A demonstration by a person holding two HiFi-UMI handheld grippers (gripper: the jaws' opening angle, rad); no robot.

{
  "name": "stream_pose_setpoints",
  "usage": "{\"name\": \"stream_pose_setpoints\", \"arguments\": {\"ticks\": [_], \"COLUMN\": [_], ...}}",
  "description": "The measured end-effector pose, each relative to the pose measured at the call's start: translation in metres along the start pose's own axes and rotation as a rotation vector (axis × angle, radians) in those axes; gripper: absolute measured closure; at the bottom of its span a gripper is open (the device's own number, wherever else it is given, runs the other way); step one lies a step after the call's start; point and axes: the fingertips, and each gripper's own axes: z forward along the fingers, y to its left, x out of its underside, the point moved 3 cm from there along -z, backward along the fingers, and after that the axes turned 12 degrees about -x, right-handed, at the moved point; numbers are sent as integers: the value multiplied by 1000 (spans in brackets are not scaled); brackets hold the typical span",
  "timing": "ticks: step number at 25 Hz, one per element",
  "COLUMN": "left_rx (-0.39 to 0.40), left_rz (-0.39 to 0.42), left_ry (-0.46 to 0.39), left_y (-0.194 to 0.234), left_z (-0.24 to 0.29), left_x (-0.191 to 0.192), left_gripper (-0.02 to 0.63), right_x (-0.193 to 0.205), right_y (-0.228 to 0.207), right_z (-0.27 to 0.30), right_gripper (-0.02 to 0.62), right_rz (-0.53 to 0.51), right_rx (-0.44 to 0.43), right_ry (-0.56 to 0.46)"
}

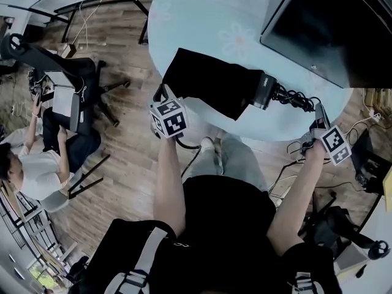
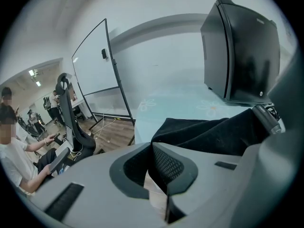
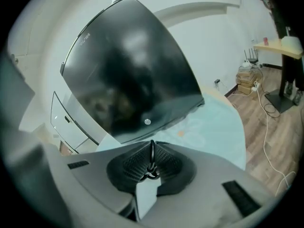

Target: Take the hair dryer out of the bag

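Cord (image 1: 294, 97), black and coiled, runs from the hair dryer (image 1: 264, 90) to the right gripper (image 3: 151, 161), whose jaws are pressed together on a thin loop of it. The hair dryer lies on the pale blue round table (image 1: 202, 17), most of it inside the black bag (image 1: 211, 81). Only its dark round end sticks out of the bag's mouth, which faces the person's right. That end lies near the right gripper but apart from it, joined to it only by the cord, and the gripper sits at the table's right edge. The left gripper (image 2: 159, 172) is at the opposite end of the bag, by the table's near rim, and its jaws are closed on a fold of the black cloth. The bag lies flat between the two grippers. Beyond it, on the far right of the table, stands a black monitor (image 1: 331, 23), well apart from the left gripper.
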Motion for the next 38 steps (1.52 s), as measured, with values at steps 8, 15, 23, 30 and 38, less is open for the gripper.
{"name": "stream_pose_setpoints", "arguments": {"ticks": [8, 15, 23, 30, 38], "left_rx": [66, 117, 170, 198, 209], "left_rz": [48, 76, 53, -6, -21], "left_ry": [-18, -43, -75, -58, -24], "left_y": [1, -2, -14, -6, 5], "left_z": [-12, -24, -45, -52, -53], "left_x": [14, 25, 27, 35, 45], "left_gripper": [578, 578, 577, 570, 552], "right_x": [63, 119, 193, 222, 230], "right_y": [5, 17, 48, 98, 137], "right_z": [-42, -73, -88, -66, -22], "right_gripper": [566, 564, 558, 555, 546], "right_rz": [34, 63, 52, 11, -91], "right_rx": [44, 57, 25, -119, -177], "right_ry": [12, 35, 207, 318, 376]}}
